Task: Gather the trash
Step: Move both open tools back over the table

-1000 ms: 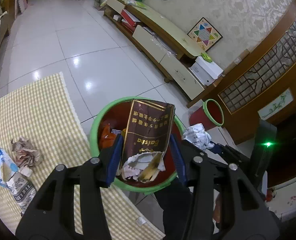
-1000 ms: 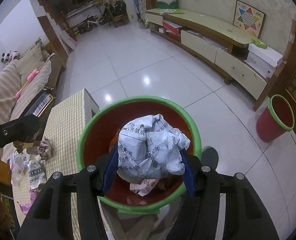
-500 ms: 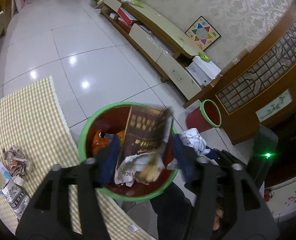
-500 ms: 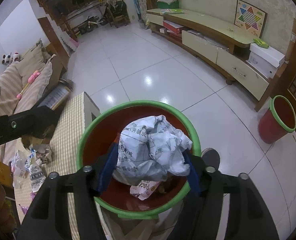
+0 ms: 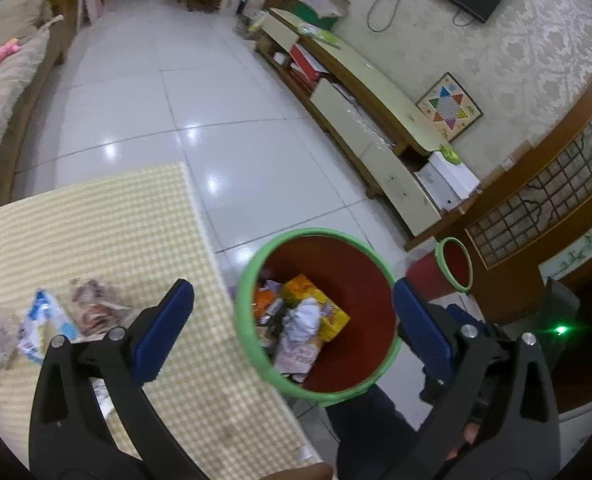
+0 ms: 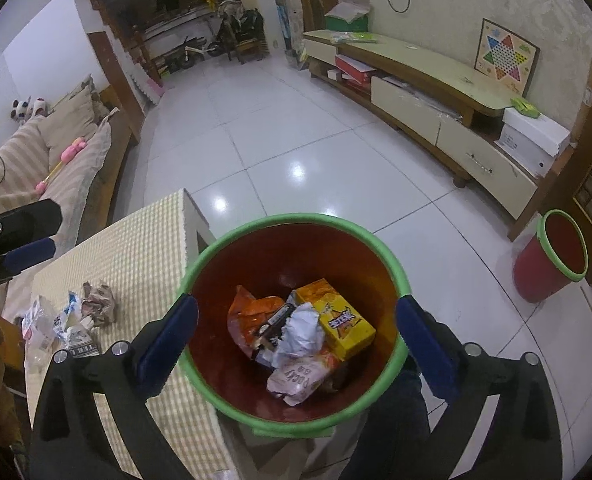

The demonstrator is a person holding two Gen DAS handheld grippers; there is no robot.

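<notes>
Both my claws hang over the red bin [image 6: 296, 224] with the green rim, jaws swinging wide, nothing between them. Left claw [image 5: 294, 320] empty, right claw [image 6: 296, 328] empty. Down in the bin lie the white paper ball [image 6: 301, 330], a yellow box [image 6: 343, 324] and an orange wrapper [image 6: 252, 310]. More crumpled trash [image 5: 94, 304] waits on the checked desk [image 5: 96, 216] just beside.

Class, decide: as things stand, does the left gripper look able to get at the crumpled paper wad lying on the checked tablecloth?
Probably yes. The left gripper is empty, its fingers opening wide, and the crumpled paper wad lies uncovered on the checked tablecloth beside it, nothing between them.
</notes>
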